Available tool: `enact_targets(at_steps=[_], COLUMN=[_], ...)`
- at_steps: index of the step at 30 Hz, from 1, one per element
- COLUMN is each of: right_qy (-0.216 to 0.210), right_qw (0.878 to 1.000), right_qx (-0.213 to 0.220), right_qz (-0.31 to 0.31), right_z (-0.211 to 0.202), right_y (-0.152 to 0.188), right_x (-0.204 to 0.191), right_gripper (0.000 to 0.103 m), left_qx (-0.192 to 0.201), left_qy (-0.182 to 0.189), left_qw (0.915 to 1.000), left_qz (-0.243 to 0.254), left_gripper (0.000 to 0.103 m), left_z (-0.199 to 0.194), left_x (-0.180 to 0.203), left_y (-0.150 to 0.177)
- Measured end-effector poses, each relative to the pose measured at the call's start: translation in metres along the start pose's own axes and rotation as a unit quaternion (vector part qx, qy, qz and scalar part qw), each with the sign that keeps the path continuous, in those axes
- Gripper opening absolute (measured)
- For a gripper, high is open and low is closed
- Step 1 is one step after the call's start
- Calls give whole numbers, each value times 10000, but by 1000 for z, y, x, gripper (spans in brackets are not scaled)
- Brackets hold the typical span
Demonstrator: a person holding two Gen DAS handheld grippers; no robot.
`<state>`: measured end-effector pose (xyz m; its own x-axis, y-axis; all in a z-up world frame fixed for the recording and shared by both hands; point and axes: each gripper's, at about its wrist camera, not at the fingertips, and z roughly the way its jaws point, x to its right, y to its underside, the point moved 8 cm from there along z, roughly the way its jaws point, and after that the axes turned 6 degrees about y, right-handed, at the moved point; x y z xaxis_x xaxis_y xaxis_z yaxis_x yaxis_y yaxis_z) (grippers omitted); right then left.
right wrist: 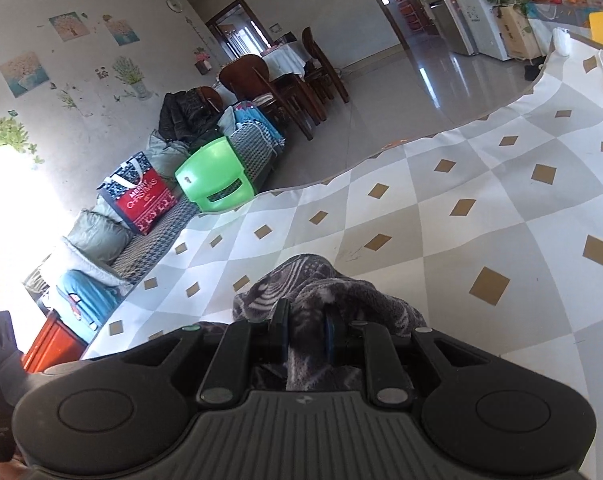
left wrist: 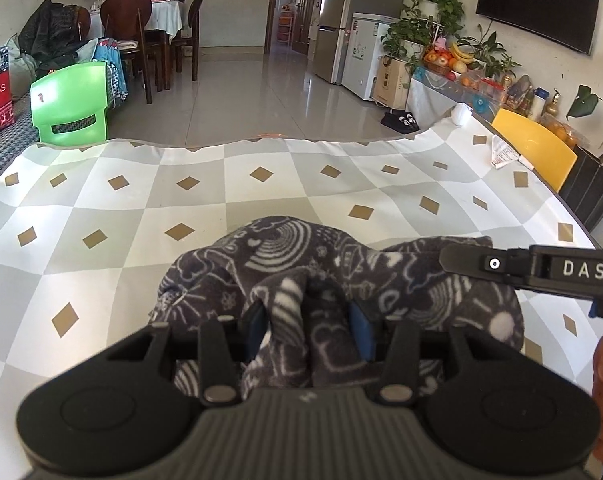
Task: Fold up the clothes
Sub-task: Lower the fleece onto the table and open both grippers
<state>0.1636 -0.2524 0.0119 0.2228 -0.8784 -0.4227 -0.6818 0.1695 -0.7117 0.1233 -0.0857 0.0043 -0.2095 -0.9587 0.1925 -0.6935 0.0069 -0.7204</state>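
A dark grey fleece garment (left wrist: 301, 256) with white doodle print lies bunched on the checked tablecloth (left wrist: 141, 200). My left gripper (left wrist: 307, 320) is shut on a fold of the garment at its near edge. In the right wrist view my right gripper (right wrist: 307, 332) is shut on another fold of the same garment (right wrist: 301, 276). The right gripper's finger also shows in the left wrist view (left wrist: 461, 258), lying over the garment's right side.
A green plastic chair (left wrist: 71, 102) stands past the table's far left edge. A yellow chair (left wrist: 533, 148) and a paper packet (left wrist: 503, 152) are at the right edge. A sofa with a red bag (right wrist: 141, 196) lies left.
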Motion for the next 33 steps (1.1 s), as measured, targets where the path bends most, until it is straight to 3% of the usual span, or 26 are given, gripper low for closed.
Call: enact_targets(at_steps=[6, 11, 17, 19, 23, 28, 33], right_qy=[333, 545, 882, 1064, 1418, 1329, 1247], right_qw=[9992, 9966, 9936, 9915, 9852, 9865, 9896], right_qx=[182, 293, 273, 284, 225, -33, -491], right_qz=[86, 551, 646, 689, 940, 954, 529], right_z=[19, 26, 25, 23, 20, 20, 29], right_y=[-11, -21, -25, -25, -25, -14, 8], right_x=[11, 27, 45, 56, 80, 85, 75], right_gripper=[20, 45, 56, 56, 57, 57, 57], left_qx=[64, 177, -3, -76, -348, -496, -619], left_qy=[-198, -559, -534, -528, -165, 140, 455], left_qw=[9996, 9970, 9946, 9957, 9989, 9968, 9865], left_qz=[-202, -501, -885, -757, -254, 612, 1448], left_gripper=[48, 46, 48, 52, 77, 85, 91], left_z=[23, 38, 48, 48, 44, 32, 22], left_x=[-26, -55, -91, -94, -83, -58, -29], left_y=[-16, -32, -26, -19, 2, 28, 54])
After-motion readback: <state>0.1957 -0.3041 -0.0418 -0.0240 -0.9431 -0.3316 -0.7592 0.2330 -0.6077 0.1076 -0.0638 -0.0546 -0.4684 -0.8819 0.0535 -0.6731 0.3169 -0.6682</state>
